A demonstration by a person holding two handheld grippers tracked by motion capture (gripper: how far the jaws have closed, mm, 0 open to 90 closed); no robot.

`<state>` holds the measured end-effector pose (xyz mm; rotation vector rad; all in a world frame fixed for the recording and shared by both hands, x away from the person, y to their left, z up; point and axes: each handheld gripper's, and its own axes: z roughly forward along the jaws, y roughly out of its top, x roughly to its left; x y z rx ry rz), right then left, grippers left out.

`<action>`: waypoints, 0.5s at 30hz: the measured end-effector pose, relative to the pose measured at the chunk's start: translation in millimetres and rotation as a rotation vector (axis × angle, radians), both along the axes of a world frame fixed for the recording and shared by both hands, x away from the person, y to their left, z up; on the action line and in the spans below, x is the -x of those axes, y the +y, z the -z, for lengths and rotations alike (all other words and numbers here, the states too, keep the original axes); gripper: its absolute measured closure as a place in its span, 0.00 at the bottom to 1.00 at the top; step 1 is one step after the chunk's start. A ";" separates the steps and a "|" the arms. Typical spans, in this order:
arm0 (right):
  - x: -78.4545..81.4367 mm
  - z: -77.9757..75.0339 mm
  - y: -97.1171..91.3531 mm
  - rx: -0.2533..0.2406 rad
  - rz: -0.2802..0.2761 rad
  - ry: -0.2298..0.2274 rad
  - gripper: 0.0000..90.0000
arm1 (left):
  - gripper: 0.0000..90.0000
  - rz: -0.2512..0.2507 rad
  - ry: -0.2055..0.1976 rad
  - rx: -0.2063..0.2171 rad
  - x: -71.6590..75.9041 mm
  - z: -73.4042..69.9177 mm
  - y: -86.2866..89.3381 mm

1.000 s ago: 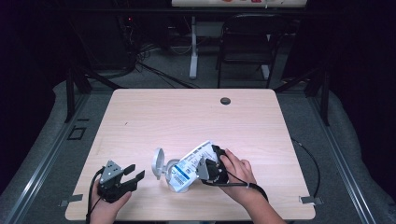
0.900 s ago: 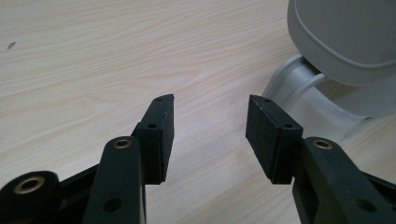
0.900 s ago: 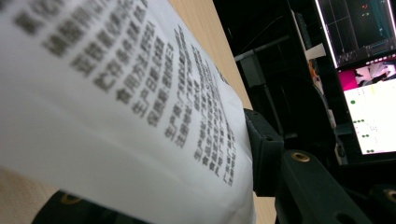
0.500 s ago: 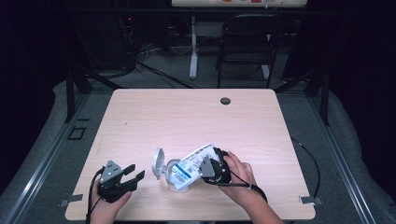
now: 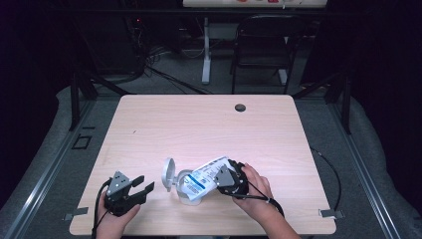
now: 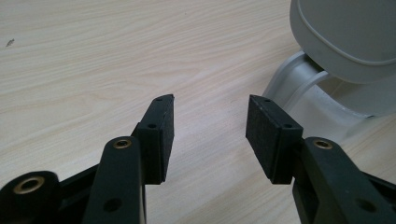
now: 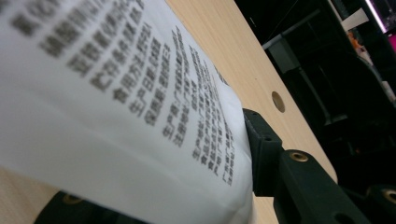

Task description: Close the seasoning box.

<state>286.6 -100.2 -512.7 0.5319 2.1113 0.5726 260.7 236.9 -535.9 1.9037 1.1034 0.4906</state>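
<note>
Two grippers are working near the front edge of the wooden table [image 5: 199,124], one in each of your hands. Your left gripper [image 5: 142,187] is sitting at the front left corner, resting in your left hand [image 5: 112,219], and its jaws are standing wide apart with nothing between them. In the left gripper view the two black pads [image 6: 159,135] are hovering just over bare wood, and the grey lid [image 6: 345,39] of a container is rising just beyond the right-hand pad, hinged open and standing upright on its pale base [image 6: 303,88].

Your right gripper [image 5: 226,178] is lying in your right hand [image 5: 256,194] near the middle of the front edge, and its jaws are closing on a white packet [image 5: 201,177] printed with blue and black text. In the right gripper view the packet [image 7: 116,93] is pressing against the pad on the right, while the other jaw is mostly hidden beneath it, so you are clamping the packet across its end. The packet is lying tilted, its far end reaching over the open grey container [image 5: 186,191], just beside the raised lid [image 5: 168,173]. I cannot tell whether the packet is touching the container's rim.

A small round hole [image 5: 240,107] is sitting near the table's far edge, well apart from both grippers.
</note>
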 end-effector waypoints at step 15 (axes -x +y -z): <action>-4.2 7.4 -7.2 -0.199 0.016 0.161 0.75 | 0.58 0.001 0.001 0.002 -0.5 0.8 0.1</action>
